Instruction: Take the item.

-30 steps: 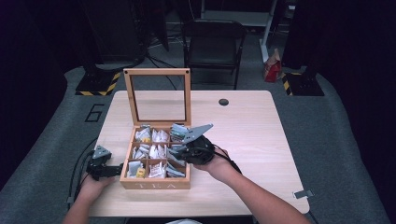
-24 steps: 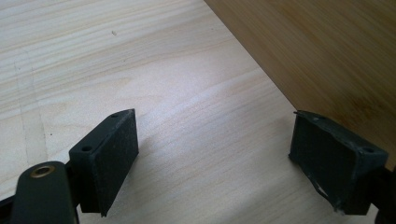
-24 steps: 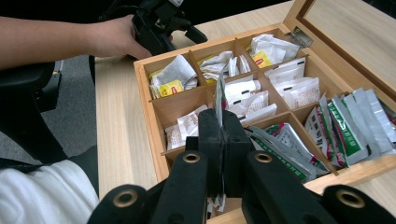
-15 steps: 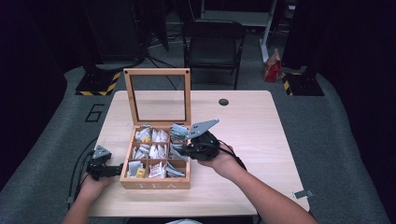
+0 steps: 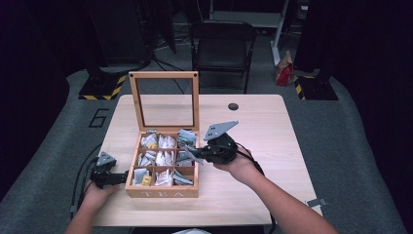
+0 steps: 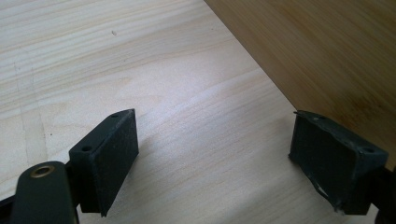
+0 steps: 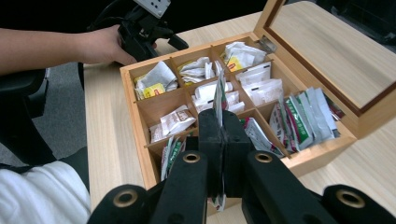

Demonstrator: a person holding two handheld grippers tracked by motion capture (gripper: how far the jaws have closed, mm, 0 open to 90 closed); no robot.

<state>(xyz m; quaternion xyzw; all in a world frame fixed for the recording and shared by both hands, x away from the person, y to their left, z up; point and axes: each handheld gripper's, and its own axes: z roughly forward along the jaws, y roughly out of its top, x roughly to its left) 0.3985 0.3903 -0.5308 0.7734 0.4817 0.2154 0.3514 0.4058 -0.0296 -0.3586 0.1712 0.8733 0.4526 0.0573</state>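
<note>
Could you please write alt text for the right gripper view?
The right gripper is shut on a tea sachet, held edge-on above an open wooden box whose compartments hold more sachets. Beyond the box, a hand holds the left gripper beside its far corner, on a pale table.

A pale wooden table (image 5: 272, 141) stands in the middle of the frame on grey carpet (image 5: 350, 146). A dark round spot (image 5: 233, 106) sits near the table's far edge. Behind it, at top centre, is a black chair (image 5: 221, 46). Yellow-and-black striped bases (image 5: 102, 90) lie at upper left and upper right. A white "6" (image 5: 99, 118) marks the floor at left. The room around is dark.
</note>
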